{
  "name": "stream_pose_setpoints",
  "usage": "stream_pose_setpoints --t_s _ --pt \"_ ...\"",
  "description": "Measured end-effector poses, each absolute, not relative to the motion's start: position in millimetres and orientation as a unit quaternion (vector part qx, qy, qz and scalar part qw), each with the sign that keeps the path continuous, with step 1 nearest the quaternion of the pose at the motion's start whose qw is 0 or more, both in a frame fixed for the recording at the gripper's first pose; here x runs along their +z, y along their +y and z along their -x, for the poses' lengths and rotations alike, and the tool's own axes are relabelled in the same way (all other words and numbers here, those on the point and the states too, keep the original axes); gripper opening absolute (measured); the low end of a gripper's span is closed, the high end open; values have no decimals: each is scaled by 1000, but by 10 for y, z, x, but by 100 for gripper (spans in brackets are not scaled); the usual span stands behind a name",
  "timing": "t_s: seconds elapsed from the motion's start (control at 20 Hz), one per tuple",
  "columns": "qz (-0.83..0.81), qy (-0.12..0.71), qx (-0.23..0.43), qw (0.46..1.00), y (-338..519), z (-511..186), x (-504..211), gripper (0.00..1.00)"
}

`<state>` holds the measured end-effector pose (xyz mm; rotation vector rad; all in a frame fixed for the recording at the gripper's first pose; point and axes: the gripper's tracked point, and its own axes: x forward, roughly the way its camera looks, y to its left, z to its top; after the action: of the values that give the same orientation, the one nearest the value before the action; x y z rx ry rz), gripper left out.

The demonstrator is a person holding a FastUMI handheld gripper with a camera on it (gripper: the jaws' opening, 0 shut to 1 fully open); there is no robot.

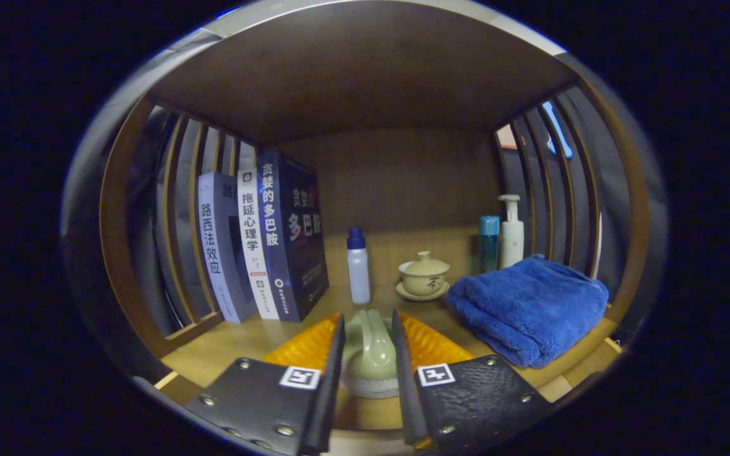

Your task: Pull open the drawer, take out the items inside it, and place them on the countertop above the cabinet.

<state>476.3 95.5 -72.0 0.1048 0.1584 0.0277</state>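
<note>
Gripper view: fingers [368, 354] clasp a pale green ceramic piece [369, 351] at 12 o'clock, just above the table [238, 342].

1. Books [257, 244]: three are counted, upright.
2. Bottles: three are counted — one blue-capped [358, 266], one teal [488, 242], one pump bottle [511, 231].
3. Lidded cup on saucer [424, 274]: one.
4. Folded blue towel [530, 307]: one.
5. Pale green ceramic piece [369, 351]: one.

Three upright books at the left carry readable spines: the grey book [218, 247] reads 路西法效应; the white book [255, 244] 拖延心理学; the dark book [290, 234] 贪婪的多巴胺; the lidded cup [424, 273] shows one unclear character.
</note>
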Motion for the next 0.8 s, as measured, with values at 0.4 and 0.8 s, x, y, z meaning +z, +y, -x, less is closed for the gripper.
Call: stream_pose_setpoints --t_s 0.4,0.8 --pt "-61 -1 53 997 1099 -4649 -276 54" --pt "-23 -62 -16 998 762 -3795 651 54"
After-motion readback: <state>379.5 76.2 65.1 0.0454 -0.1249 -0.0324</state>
